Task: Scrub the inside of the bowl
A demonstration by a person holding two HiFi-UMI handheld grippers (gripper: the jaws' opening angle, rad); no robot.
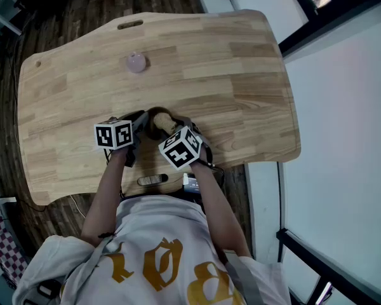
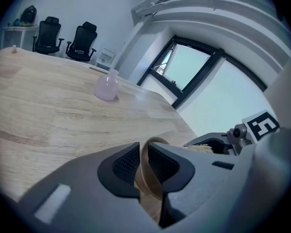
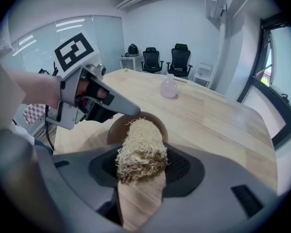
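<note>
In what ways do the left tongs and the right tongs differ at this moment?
The left tongs pinch the thin rim of the brown bowl; the right tongs clamp a wooden brush with pale bristles. The left tongs are closed almost together; the right tongs stand wider, around the thick brush. Both are shut on something.

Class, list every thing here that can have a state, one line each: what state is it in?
Bowl: gripped at its rim.
Left tongs: shut on the bowl.
Brush: held by its handle, bristles towards the bowl.
Right tongs: shut on the brush.
Pink bottle: upright, standing apart on the table.
</note>
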